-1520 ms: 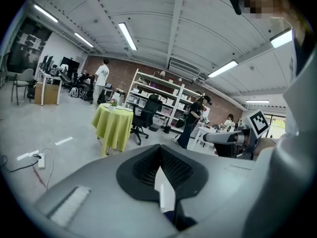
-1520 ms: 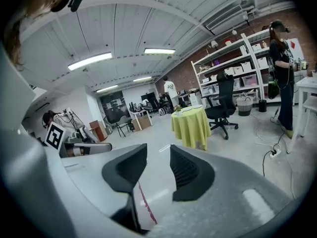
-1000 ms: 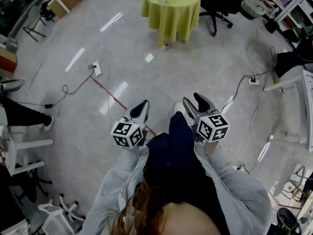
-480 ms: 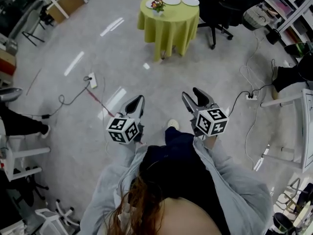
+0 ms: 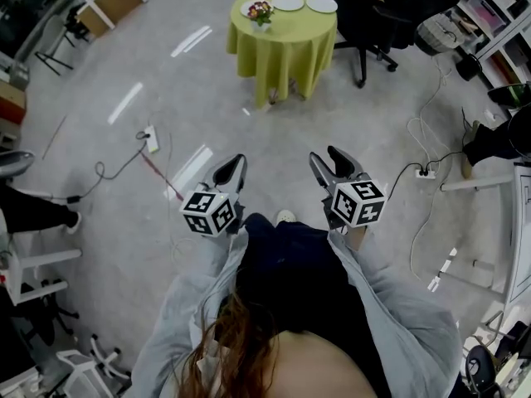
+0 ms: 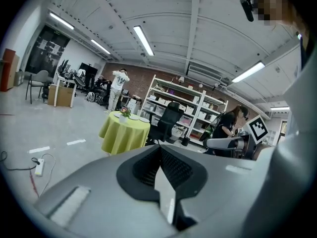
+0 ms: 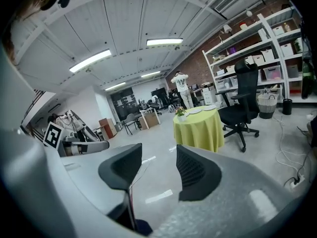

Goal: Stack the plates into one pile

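A round table [image 5: 282, 36] under a yellow-green cloth stands across the floor, far ahead of me. On it lie two white plates [image 5: 288, 2] [image 5: 322, 4] side by side, and a third shows partly behind a small flower vase [image 5: 259, 11]. My left gripper [image 5: 233, 171] is held in the air at waist height, jaws shut and empty. The right gripper [image 5: 333, 162] is level with it, open with nothing between its fingers. The left gripper view shows its jaws [image 6: 159, 150] meeting below the distant table [image 6: 124, 133]. The right gripper view shows a gap [image 7: 156, 157] and the plates [image 7: 208, 107].
A black office chair [image 5: 373, 15] stands right of the table. A power strip with cables [image 5: 150, 138] lies on the floor at left, more cables [image 5: 427, 171] at right. Shelving lines the back wall [image 6: 188, 108]. One person stands beyond the table [image 6: 119, 86].
The table and plates have slid lower and closer in the head view as I walk toward them. Both grippers travel forward with me, their jaws unchanged.
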A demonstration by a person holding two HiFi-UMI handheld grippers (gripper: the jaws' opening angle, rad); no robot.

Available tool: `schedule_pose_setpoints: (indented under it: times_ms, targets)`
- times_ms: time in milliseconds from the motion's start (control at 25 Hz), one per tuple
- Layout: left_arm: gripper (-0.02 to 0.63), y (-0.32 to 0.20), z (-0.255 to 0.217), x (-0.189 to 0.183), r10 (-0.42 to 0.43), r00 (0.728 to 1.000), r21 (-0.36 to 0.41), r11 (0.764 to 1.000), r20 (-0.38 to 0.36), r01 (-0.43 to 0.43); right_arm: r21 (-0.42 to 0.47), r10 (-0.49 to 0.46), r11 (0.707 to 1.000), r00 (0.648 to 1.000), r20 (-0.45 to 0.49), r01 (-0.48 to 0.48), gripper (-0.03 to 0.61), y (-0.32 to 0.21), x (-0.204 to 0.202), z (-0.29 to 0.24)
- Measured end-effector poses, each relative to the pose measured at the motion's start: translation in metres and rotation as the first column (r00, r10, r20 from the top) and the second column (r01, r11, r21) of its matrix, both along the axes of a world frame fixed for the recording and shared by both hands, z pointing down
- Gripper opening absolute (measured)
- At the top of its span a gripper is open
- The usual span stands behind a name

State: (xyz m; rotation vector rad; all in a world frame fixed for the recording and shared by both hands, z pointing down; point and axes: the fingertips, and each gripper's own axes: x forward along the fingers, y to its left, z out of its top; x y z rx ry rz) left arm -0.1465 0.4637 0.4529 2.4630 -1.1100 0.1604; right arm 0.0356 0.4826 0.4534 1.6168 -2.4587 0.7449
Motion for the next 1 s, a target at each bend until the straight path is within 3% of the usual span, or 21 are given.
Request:
schedule_pose_setpoints:
  times_ms: [520,840,1000]
  targets:
    - [0.011,-0.019,0.025,0.019,0.018,1.0,-0.066,0.998,0.002,-0.018,-0.068,0.014,0.998,1.0,-0.006,-0.014,0.213,-0.009,0.016,0.023]
    - [0.011,-0.079,0.016,0.038,0.034,0.999,-0.044,0.998,0.001,-0.034,-0.072,0.024,0.997,1.0,0.0,-0.024,0.213,-0.065,0.029,0.021]
    - [0.011,-0.123,0.017,0.04,0.023,1.0,-0.071,0.997,0.0,-0.023,-0.08,0.012,0.997,1.0,-0.013,-0.013,0.213,-0.111,0.031,0.017]
